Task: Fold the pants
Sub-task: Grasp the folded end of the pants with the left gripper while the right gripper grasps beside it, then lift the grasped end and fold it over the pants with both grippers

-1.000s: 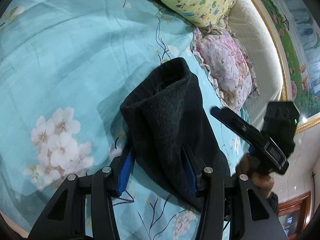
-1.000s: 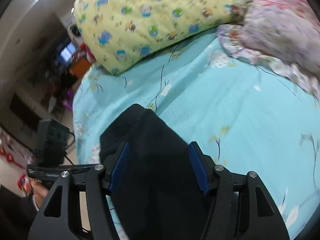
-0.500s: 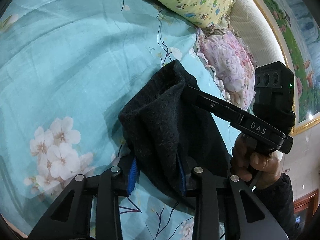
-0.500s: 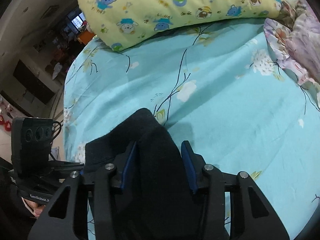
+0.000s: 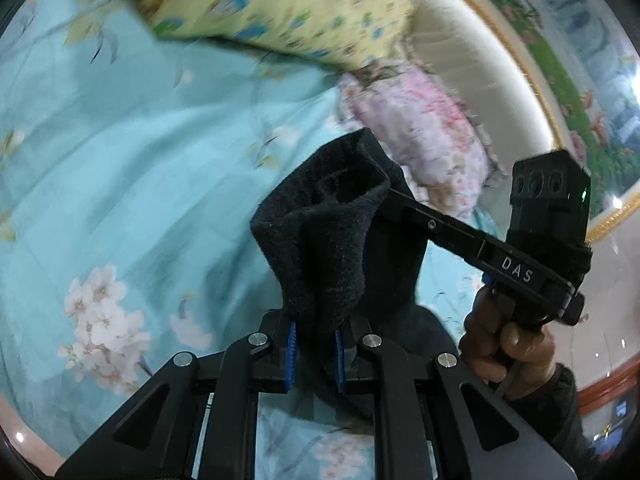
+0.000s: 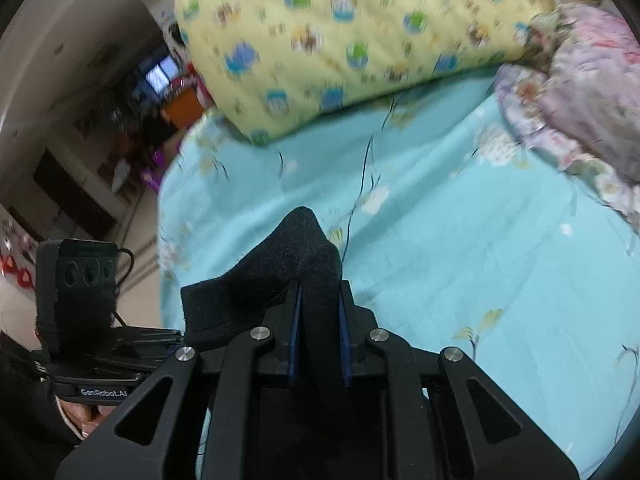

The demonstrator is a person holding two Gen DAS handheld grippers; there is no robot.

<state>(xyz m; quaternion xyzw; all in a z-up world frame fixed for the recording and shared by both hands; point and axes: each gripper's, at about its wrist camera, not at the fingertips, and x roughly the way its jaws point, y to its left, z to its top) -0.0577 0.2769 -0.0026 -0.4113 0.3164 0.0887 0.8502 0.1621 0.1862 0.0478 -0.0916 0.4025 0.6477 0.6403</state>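
The black fleece pants point(image 5: 332, 240) are lifted off the turquoise floral bed sheet point(image 5: 120, 168). My left gripper point(image 5: 314, 354) is shut on one bunched edge of the pants, which rise in a fold in front of it. My right gripper point(image 6: 318, 336) is shut on another edge of the pants point(image 6: 296, 256). In the left wrist view the right gripper's body point(image 5: 520, 268) reaches in from the right, its fingertips hidden behind the cloth. In the right wrist view the left gripper's body point(image 6: 80, 320) sits at the lower left.
A yellow cartoon-print pillow point(image 6: 352, 40) lies at the head of the bed, and a pink floral pillow point(image 6: 584, 92) lies beside it. A cream padded headboard point(image 5: 472, 56) stands behind them. The bed edge and the room floor point(image 6: 136, 240) lie to the left.
Both grippers have closed on the pants and lifted the cloth off the sheet. The views have tilted up towards the pillows.
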